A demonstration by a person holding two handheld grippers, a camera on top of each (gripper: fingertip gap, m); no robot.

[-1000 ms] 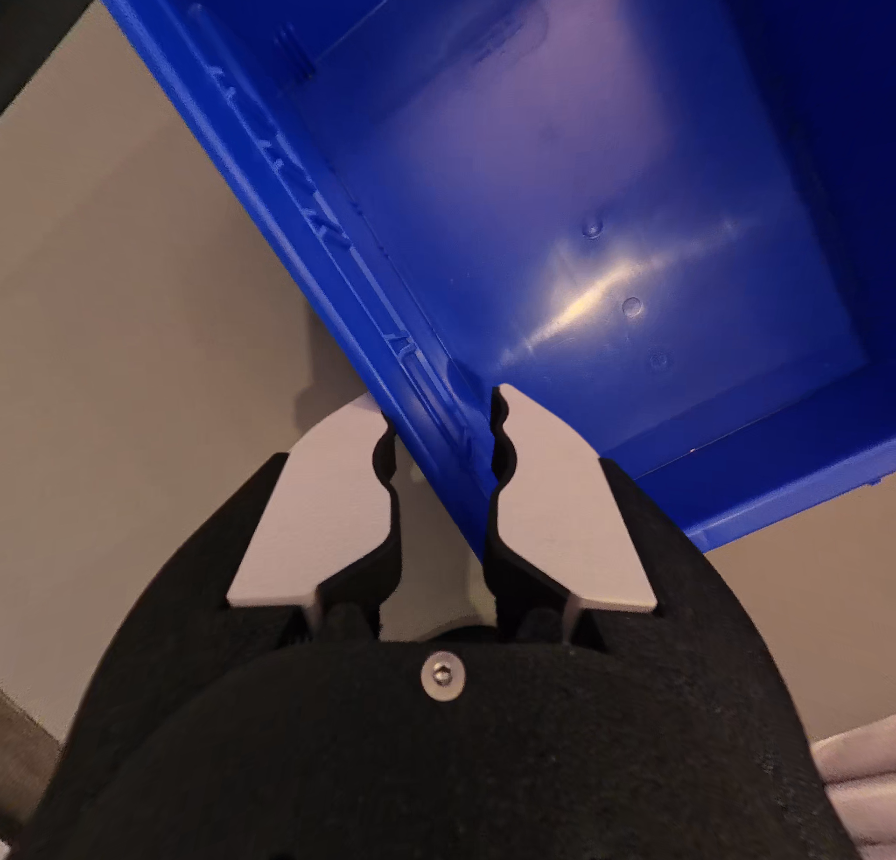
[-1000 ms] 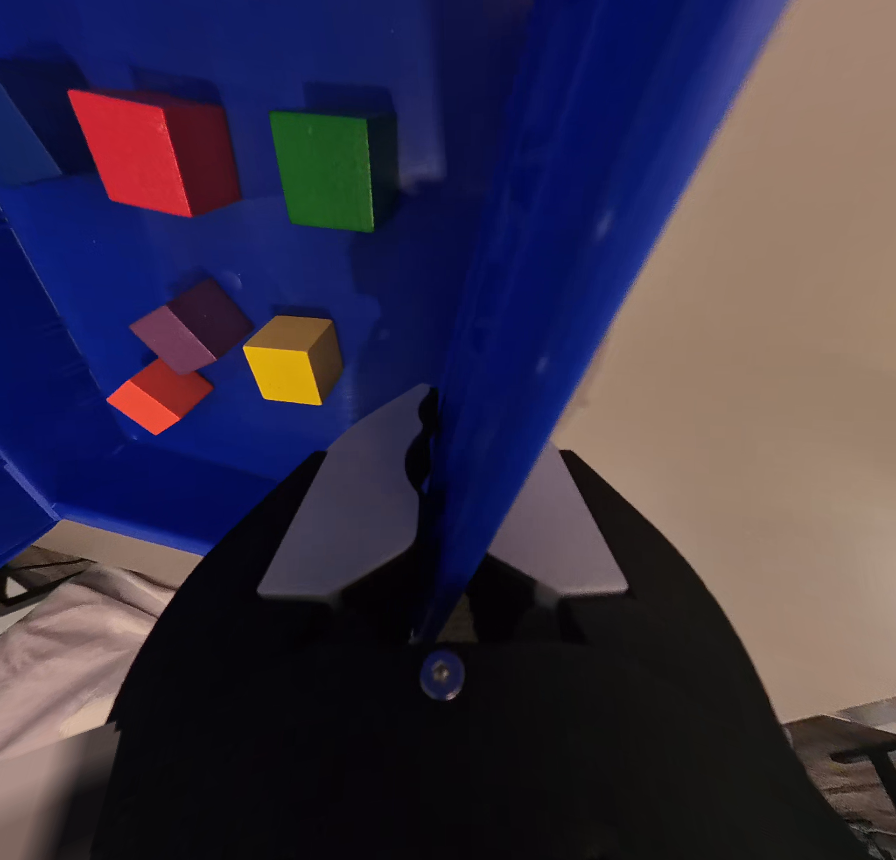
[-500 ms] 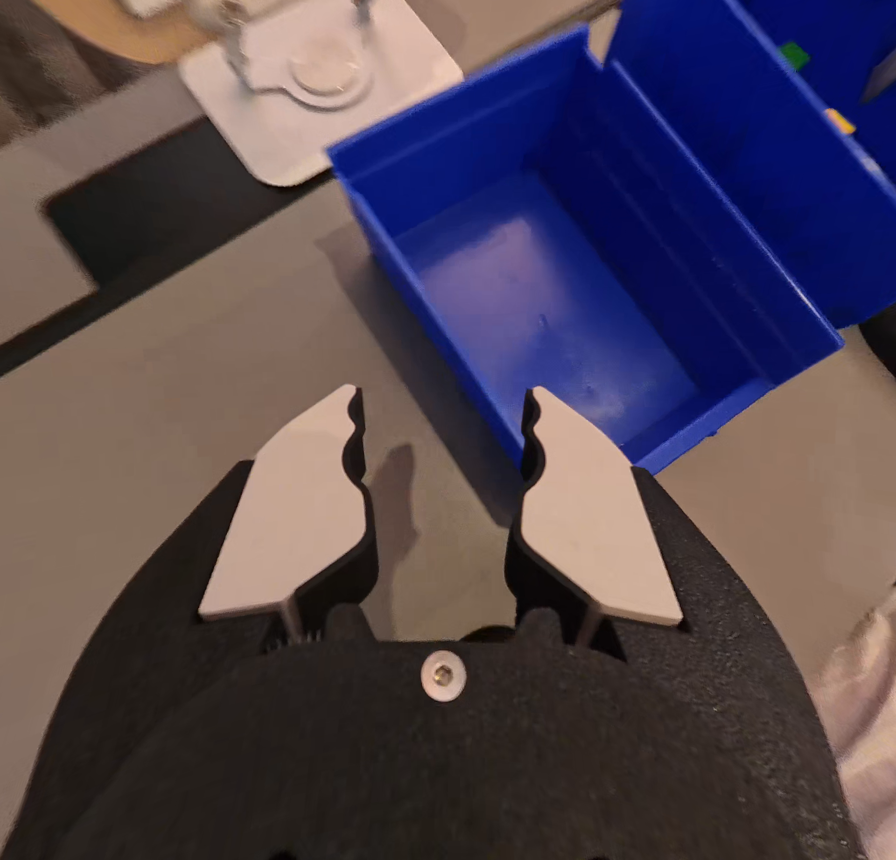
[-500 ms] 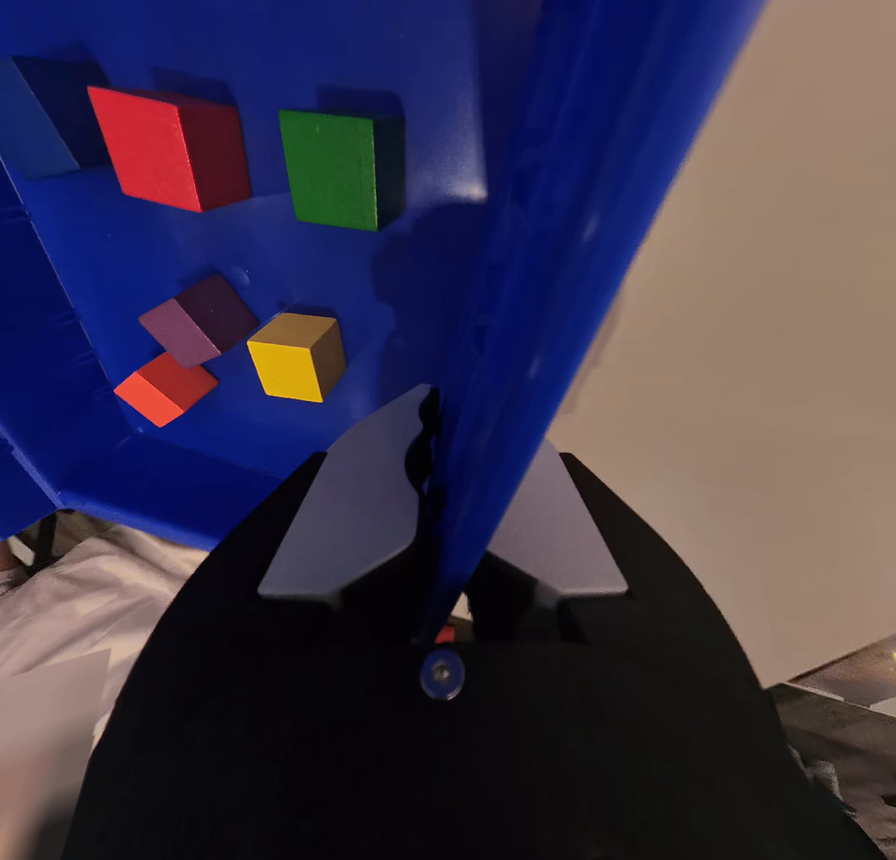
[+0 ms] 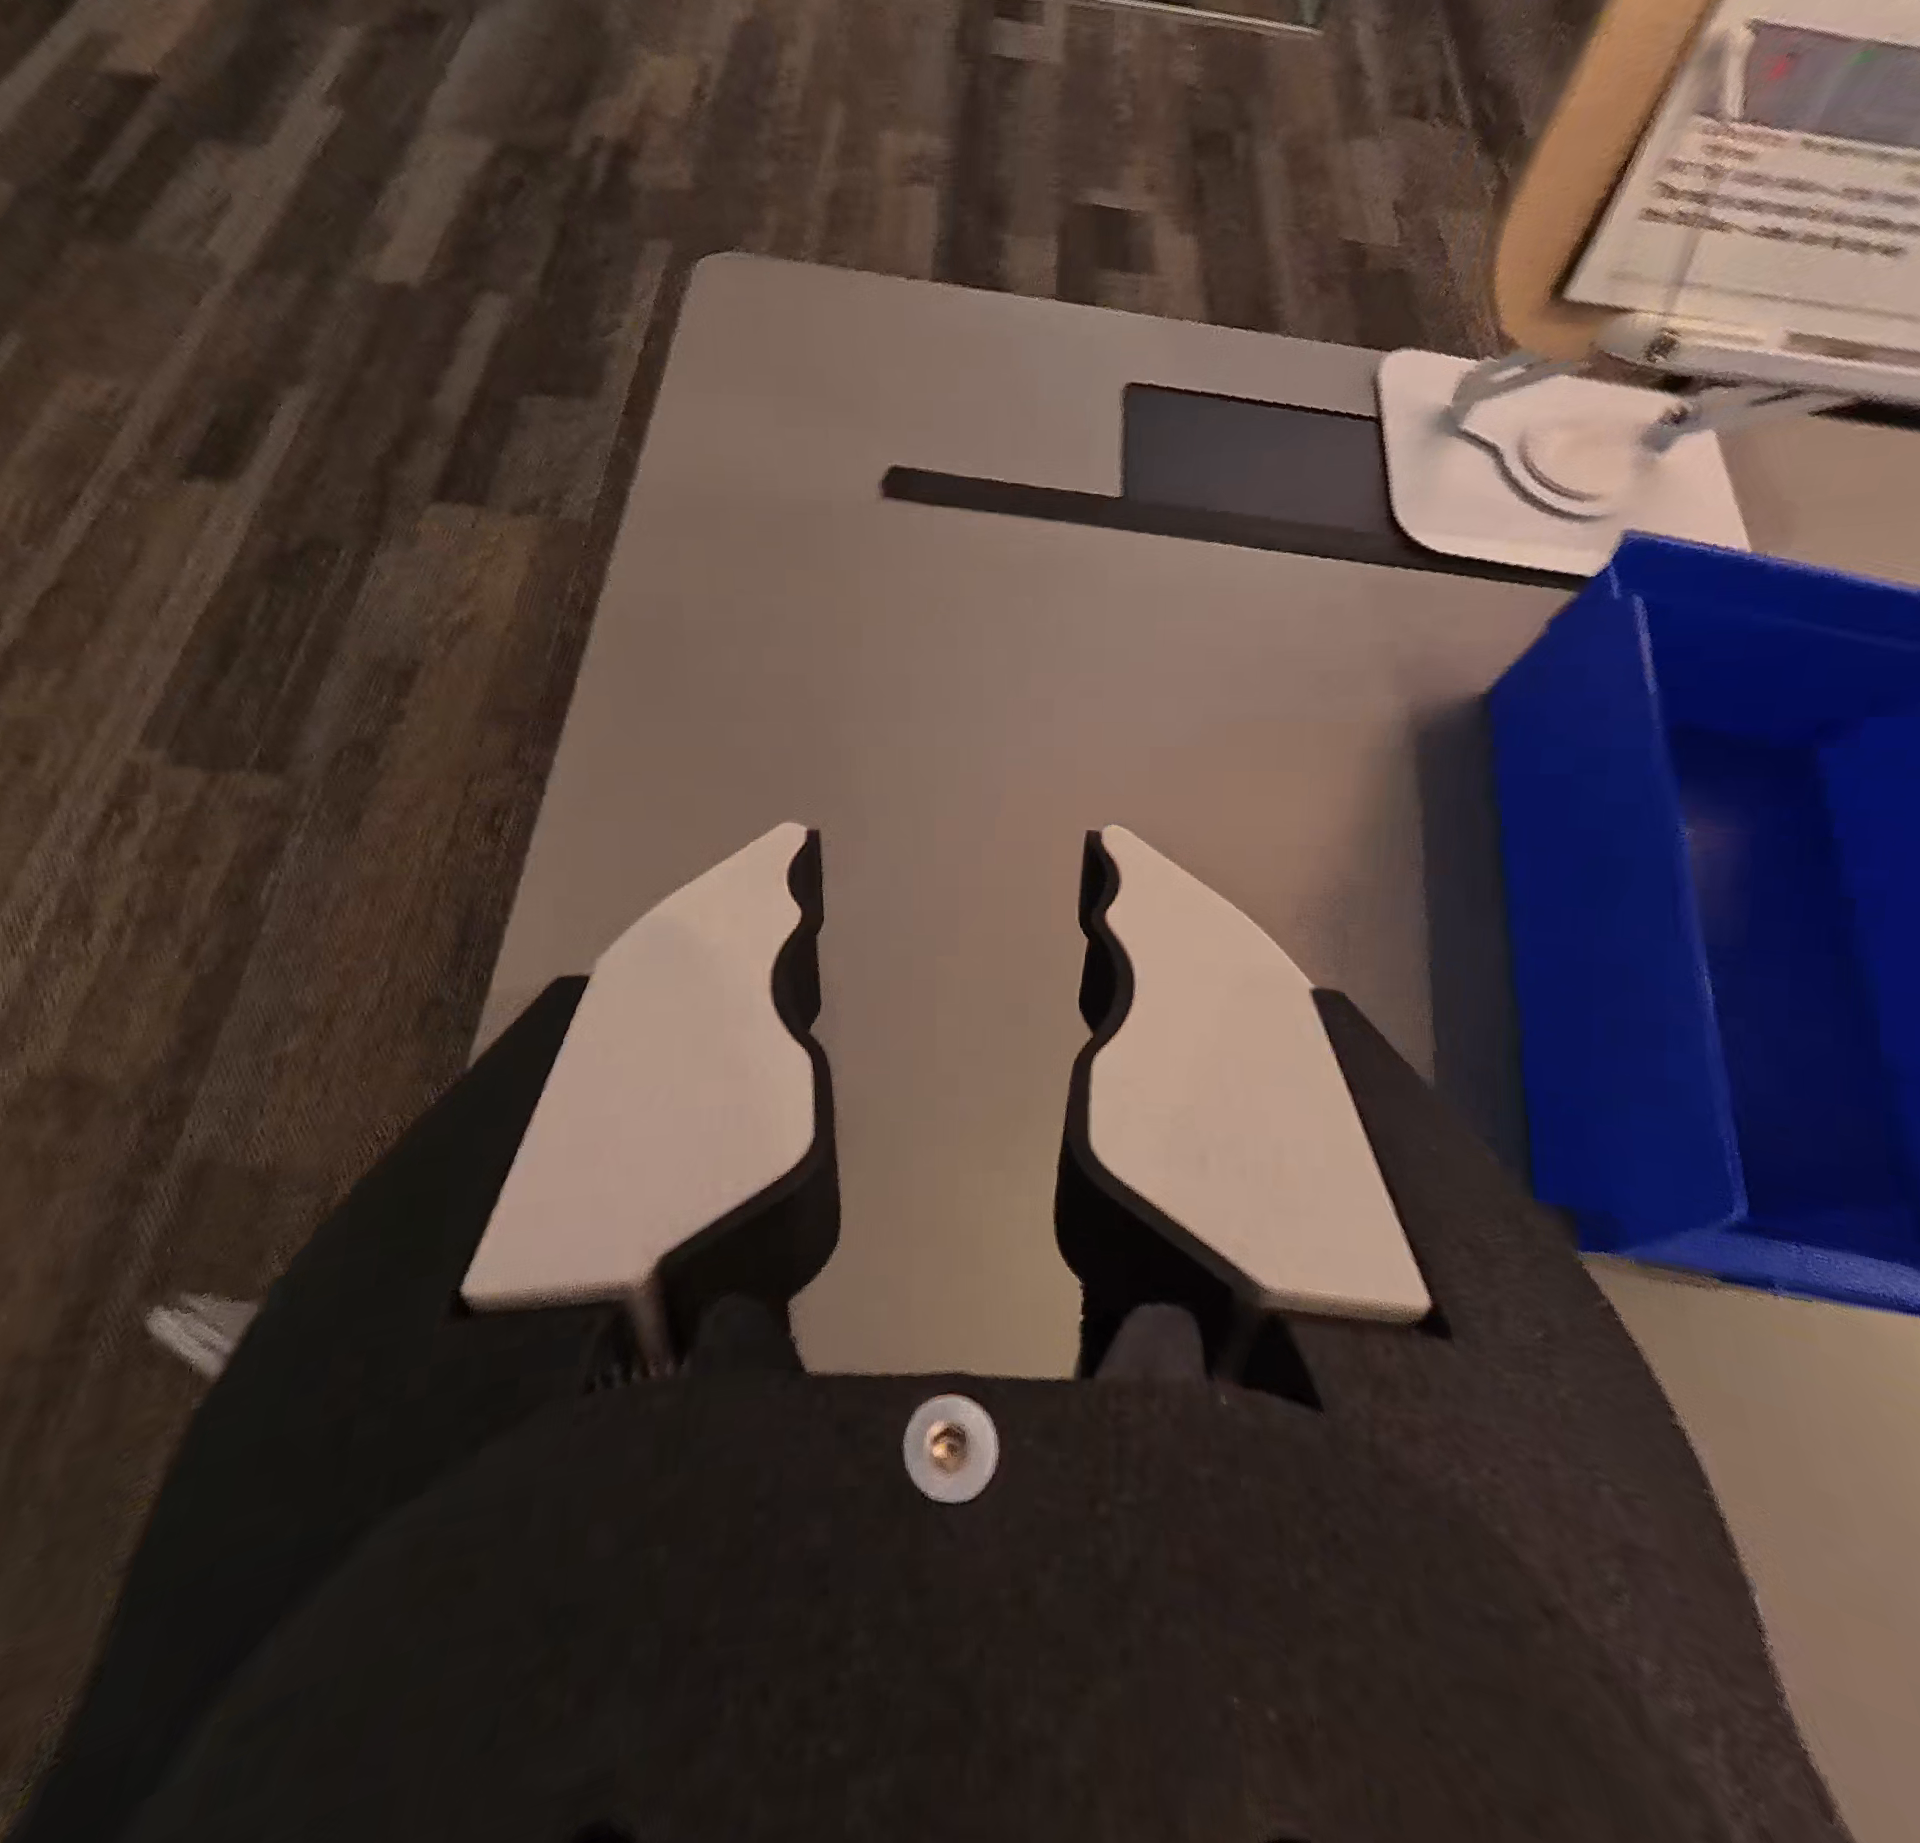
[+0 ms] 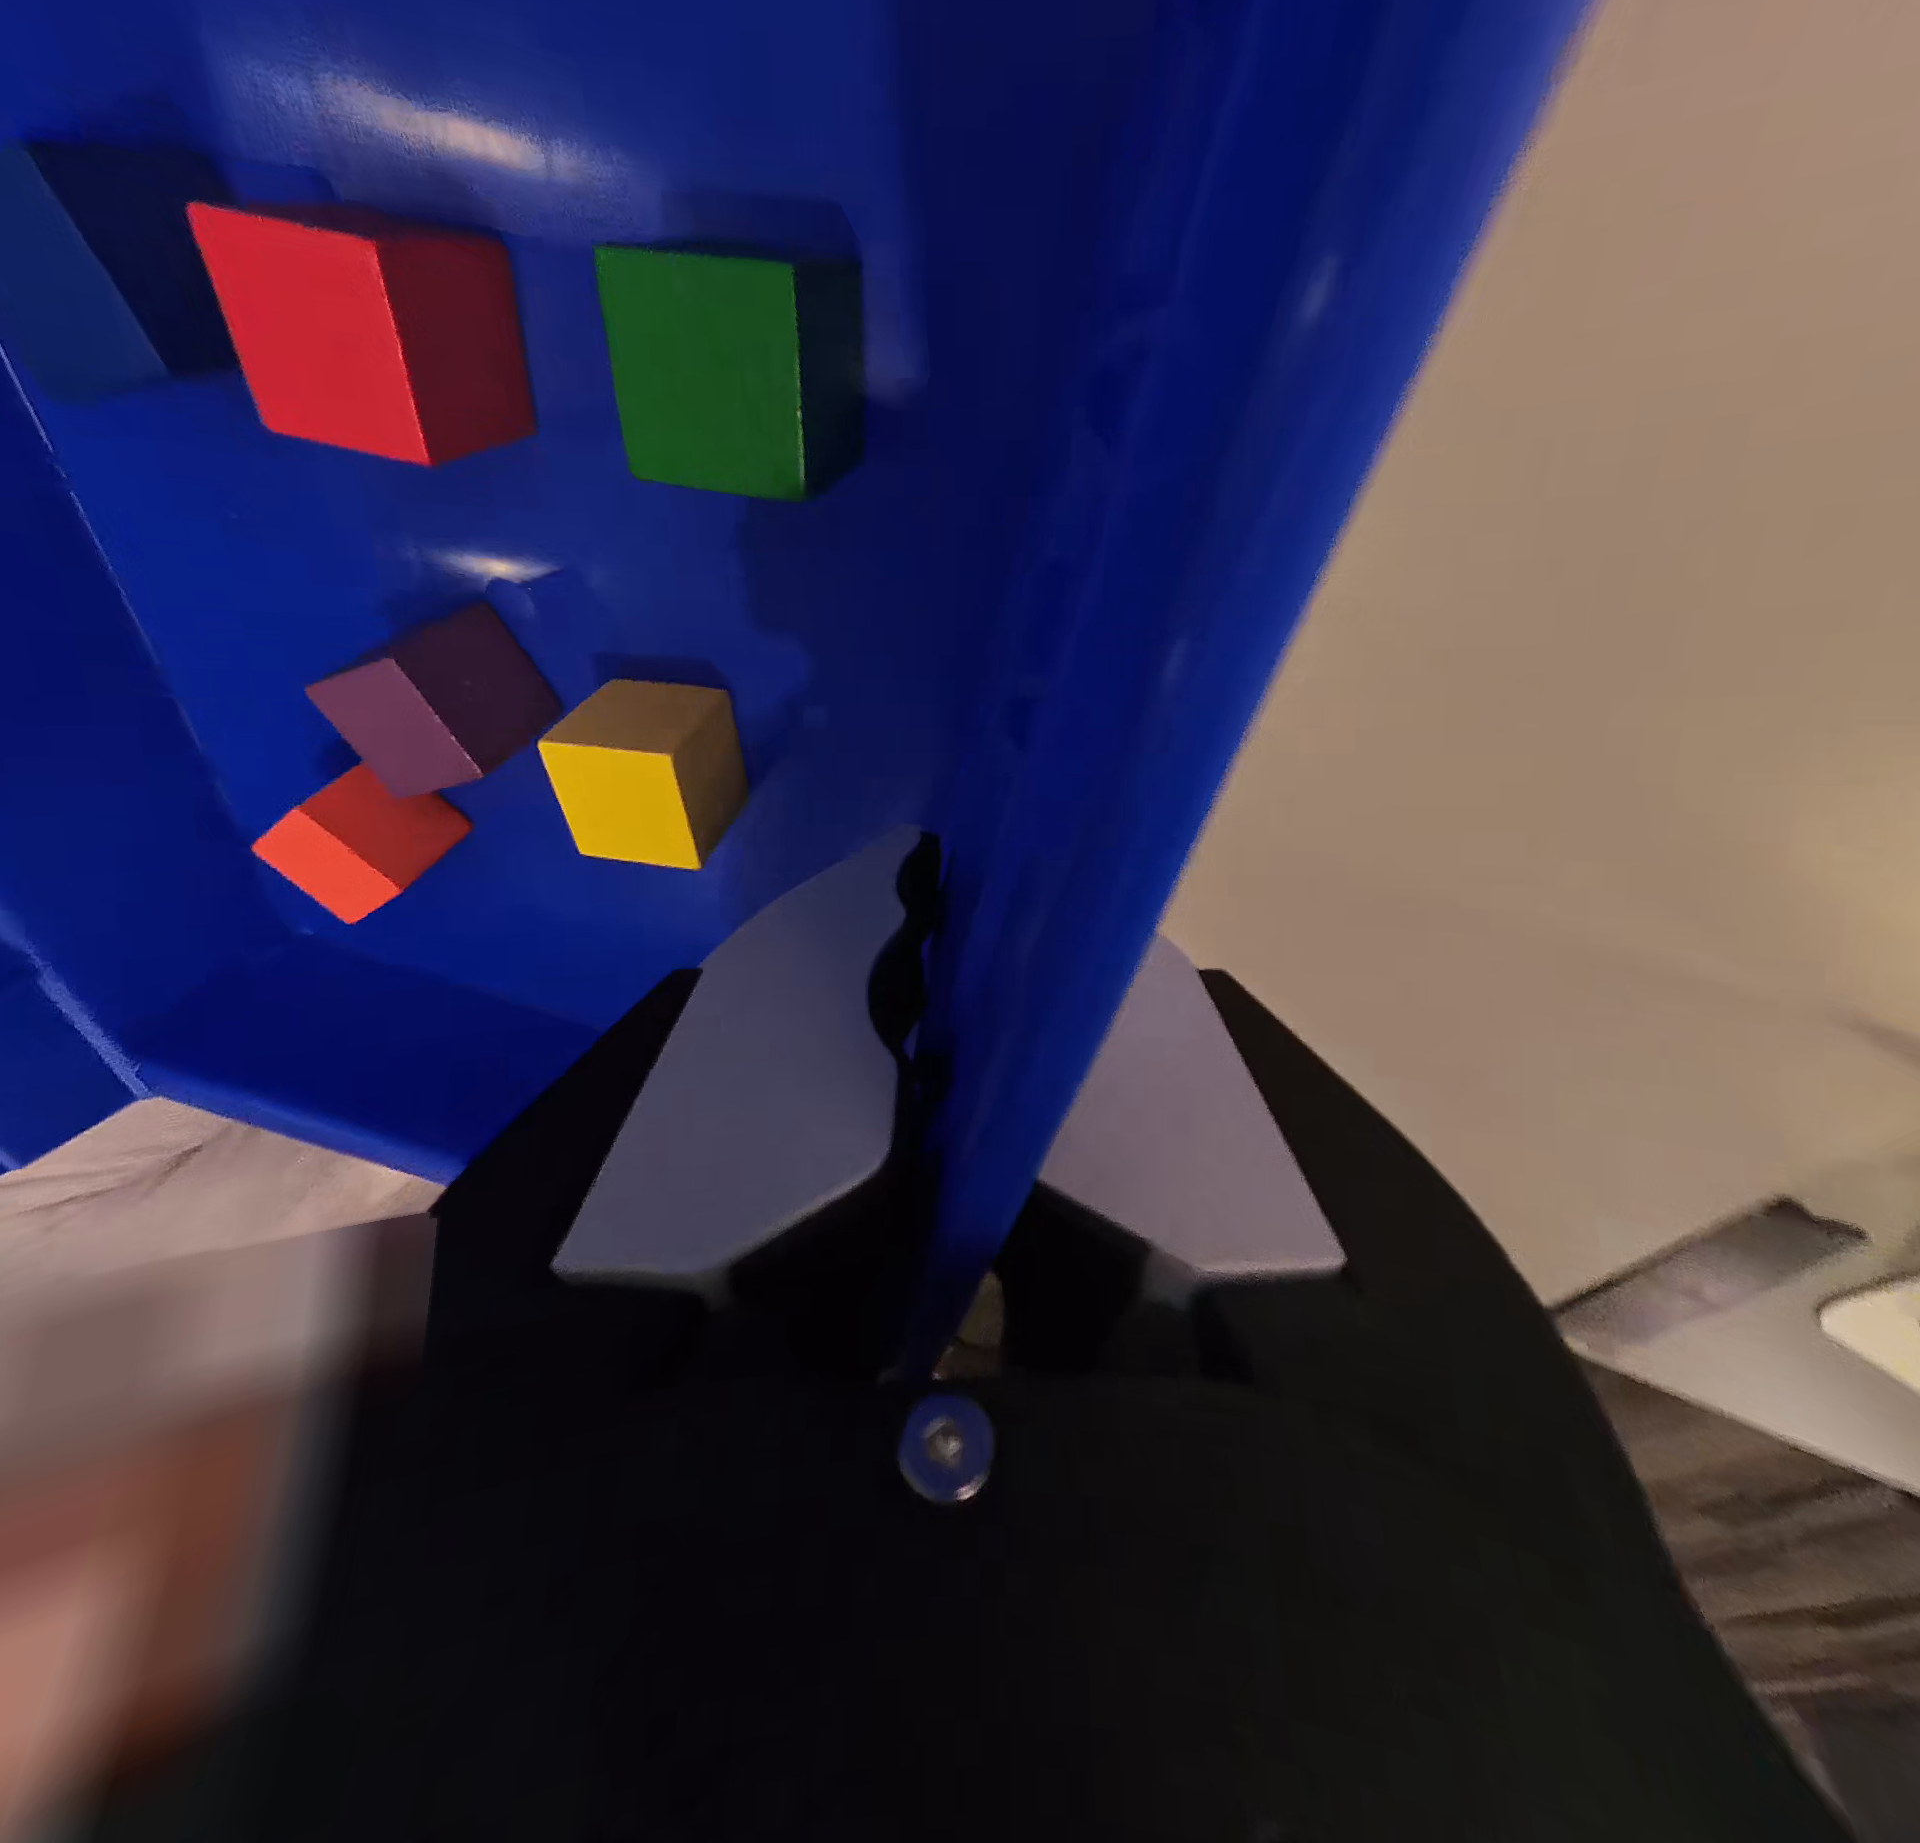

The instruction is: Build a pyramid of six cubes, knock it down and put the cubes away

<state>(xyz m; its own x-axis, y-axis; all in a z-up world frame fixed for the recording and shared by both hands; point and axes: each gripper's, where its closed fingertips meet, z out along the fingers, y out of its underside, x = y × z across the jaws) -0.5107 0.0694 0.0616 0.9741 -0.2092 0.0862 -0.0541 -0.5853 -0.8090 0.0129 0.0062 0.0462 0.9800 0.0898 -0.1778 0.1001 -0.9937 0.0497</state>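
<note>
Left gripper (image 5: pixel 951 837) has swung off the empty bin (image 5: pixel 1621 962), jaws spread wide over the smooth grey table (image 5: pixel 935 650), plank floor beyond. Right gripper (image 6: pixel 940 889) stays clenched on the glossy wall of the second bin (image 6: pixel 1091 650). Inside it: red (image 6: pixel 353 333), green (image 6: pixel 717 380), purple (image 6: pixel 426 702), yellow (image 6: pixel 639 780), orange (image 6: pixel 358 843) and blue (image 6: pixel 73 287) cubes.

left gripper (image 5: pixel 950 837) lets go of the blue bin's (image 5: pixel 1621 962) wall, jaws now wide apart, & pulls back over bare table (image 5: pixel 935 650); bin ends up off to its right.
</note>
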